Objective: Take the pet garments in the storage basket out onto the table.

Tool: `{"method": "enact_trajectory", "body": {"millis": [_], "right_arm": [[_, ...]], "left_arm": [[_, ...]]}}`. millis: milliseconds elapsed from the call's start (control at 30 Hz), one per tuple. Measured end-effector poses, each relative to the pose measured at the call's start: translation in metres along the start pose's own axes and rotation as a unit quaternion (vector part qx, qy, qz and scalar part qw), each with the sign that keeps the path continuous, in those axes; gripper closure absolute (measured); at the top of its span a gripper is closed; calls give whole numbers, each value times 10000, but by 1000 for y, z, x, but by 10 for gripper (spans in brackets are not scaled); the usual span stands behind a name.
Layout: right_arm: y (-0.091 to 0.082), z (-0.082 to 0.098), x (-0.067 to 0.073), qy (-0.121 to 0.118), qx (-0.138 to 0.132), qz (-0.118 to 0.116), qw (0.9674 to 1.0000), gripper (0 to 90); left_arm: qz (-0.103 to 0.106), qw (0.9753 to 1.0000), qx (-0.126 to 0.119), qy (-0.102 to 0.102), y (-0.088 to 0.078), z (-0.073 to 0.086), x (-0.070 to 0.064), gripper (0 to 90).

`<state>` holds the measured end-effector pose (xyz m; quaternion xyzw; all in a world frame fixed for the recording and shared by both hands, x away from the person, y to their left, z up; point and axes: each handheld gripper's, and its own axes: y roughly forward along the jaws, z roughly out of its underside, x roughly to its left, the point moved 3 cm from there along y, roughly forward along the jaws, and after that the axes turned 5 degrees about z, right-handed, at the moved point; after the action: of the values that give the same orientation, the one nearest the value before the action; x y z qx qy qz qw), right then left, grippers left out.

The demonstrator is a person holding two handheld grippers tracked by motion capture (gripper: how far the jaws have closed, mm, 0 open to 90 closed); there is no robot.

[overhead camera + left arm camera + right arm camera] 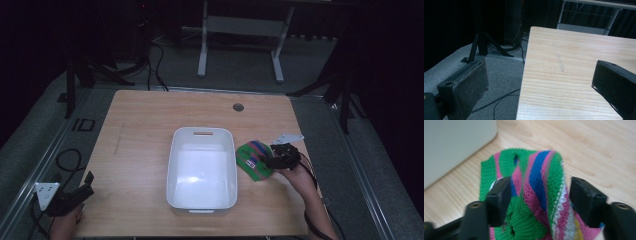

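A knitted cloth (252, 159) striped in green, pink and blue lies on the wooden table (145, 115) just right of a white plastic bin (202, 132). My right gripper (272, 161) is at the cloth's right edge. In the right gripper view a bunched fold of the cloth (541, 172) rises between the jaws of that gripper (540, 192). The left jaw touches the knit and a narrow gap shows at the right jaw, so it stands open. My left gripper (87, 182) hovers open and holding nothing at the table's front left corner, and it appears again (541, 75) over the table edge (524, 75).
The bin's wall (454, 142) stands close to the left of the cloth, and the bin holds nothing. A round cable hole (238, 107) sits near the table's far edge. Cables (496, 100) and a black stand (480, 37) are on the grey floor to the left.
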<state>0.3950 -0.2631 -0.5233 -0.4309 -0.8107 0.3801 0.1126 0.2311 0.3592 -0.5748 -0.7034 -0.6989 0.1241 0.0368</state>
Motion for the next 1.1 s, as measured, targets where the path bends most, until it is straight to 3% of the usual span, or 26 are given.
{"method": "enact_trajectory", "body": {"millis": [67, 167, 367, 600, 633, 767, 800, 1100], "right_arm": [[-9, -4, -2, 45, -119, 64, 9999, 247], [-22, -10, -7, 192, -333, -37, 9993, 106], [-40, -11, -15, 237, -502, 103, 9984, 117], [-45, 1, -25, 408, -772, 344, 9956, 117], [-46, 15, -32, 535, -833, 447, 9941, 117], [-45, 28, -38, 574, -860, 536, 9932, 117], [-45, 37, -42, 707, -904, 514, 9921, 117], [-40, 75, -51, 1022, -919, 708, 9880, 118]], "left_arm": [[-1, 10000, 0, -2, 0, 0, 0, 9], [-1, 10000, 1, -22, 0, 0, 0, 9], [8, 10000, 6, -23, 0, 0, 0, 9], [10, 10000, 8, -25, 0, 0, 0, 9], [12, 10000, 11, -30, 0, 0, 0, 10], [21, 10000, 15, -26, 0, 0, 0, 9], [19, 10000, 10, -20, 0, 0, 0, 9], [-3, 10000, 1, -4, 0, 0, 0, 9]]}}
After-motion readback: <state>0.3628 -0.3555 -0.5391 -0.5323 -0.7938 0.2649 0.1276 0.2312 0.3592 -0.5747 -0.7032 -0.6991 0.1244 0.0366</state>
